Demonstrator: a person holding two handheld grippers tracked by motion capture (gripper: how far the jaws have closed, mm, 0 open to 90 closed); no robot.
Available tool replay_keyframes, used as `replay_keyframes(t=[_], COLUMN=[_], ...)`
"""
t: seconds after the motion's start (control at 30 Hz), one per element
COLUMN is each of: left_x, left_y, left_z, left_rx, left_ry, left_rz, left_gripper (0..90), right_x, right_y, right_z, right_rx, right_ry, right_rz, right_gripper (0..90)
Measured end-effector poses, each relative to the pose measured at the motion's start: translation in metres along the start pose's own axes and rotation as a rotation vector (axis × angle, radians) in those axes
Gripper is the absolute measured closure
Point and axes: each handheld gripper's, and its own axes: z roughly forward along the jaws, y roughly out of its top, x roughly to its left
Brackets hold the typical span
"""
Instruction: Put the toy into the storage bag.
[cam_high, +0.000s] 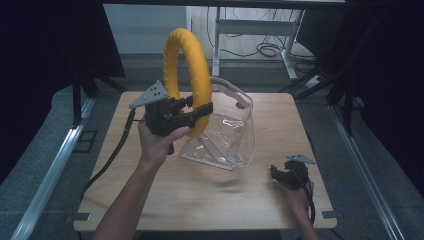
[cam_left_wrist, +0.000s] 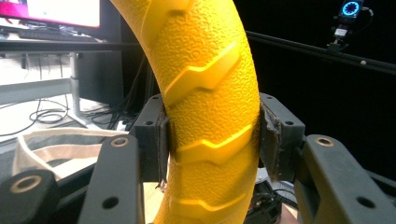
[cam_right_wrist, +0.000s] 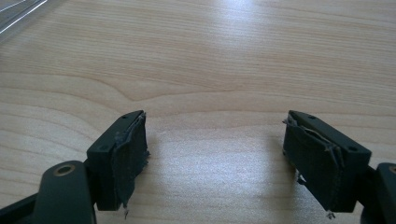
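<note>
- We hold the yellow ring (cam_high: 186, 80) in our left gripper (cam_high: 197, 111), the jaws clamped on its lower arc, one pad (cam_left_wrist: 161, 149) pressed against each side of the tube.
- In the left gripper view the ring rises straight up from between the jaws; its surface is pebbled, with raised chevron ridges across it.
- From the high view, the ring stands upright above the left gripper, lifted clear of the wooden table (cam_high: 170, 200), and its top reaches past the table's far edge in the picture.
- Just beyond and below the left gripper's jaws sits a clear plastic bag (cam_high: 225, 135) on the table, its mouth facing up; the ring's lower arc is in front of the bag's near wall, and we cannot tell whether they touch.
- Our right gripper (cam_right_wrist: 215, 154) rests low over the table, well to the right of the bag, its jaws spread wide with bare wood between the worn pads.
- A corner of the clear bag shows at the upper left of the right gripper view, well ahead of those jaws.
</note>
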Motion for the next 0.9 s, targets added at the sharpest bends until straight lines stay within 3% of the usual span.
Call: replay_keyframes(t=[0.5, 0.9], left_x=[-0.026, -0.034], left_y=[0.010, 0.012], left_z=[0.031, 0.053], left_rx=[0.017, 0.026], left_ry=[-0.060, -0.093], left_rz=[0.048, 0.044], left_gripper=[50.7, 50.6], right_x=[0.000, 0.000], right_y=[0.000, 0.000], right_z=[0.000, 0.000], right_rx=[0.000, -0.001], right_ry=[-0.001, -0.003], right_rz=[0.002, -0.001], right_gripper=[21.8, 21.8])
